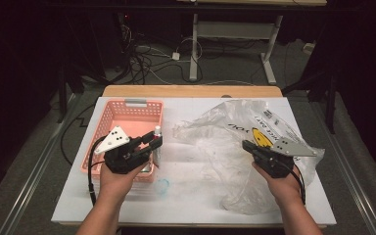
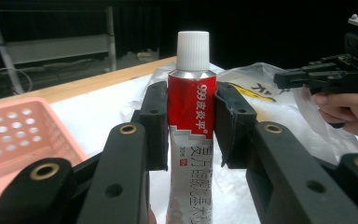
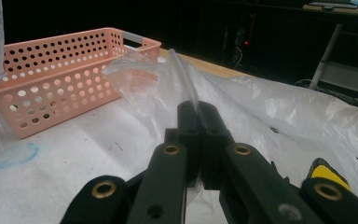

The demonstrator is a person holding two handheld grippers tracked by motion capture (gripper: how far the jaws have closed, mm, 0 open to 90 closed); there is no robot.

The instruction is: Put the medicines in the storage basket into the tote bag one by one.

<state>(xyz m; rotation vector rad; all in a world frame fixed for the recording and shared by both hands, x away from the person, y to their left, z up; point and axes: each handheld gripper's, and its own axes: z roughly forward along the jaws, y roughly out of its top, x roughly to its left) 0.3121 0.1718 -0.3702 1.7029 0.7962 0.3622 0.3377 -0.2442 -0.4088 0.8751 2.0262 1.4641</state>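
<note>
Red-and-white tube (image 2: 189, 116) marked "999", white ribbed cap (image 2: 193, 45)

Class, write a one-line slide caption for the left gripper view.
Left claw shut on a red-and-white tube, cap up, above the table, pink basket alongside.

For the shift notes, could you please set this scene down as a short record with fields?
Left gripper: shut on the tube, red and white, white cap up
Right gripper: shut on a fold of the plastic bag
Basket: pink, perforated, at the table's left, beside the left gripper
Table: white top, bag spread over its right half
</note>
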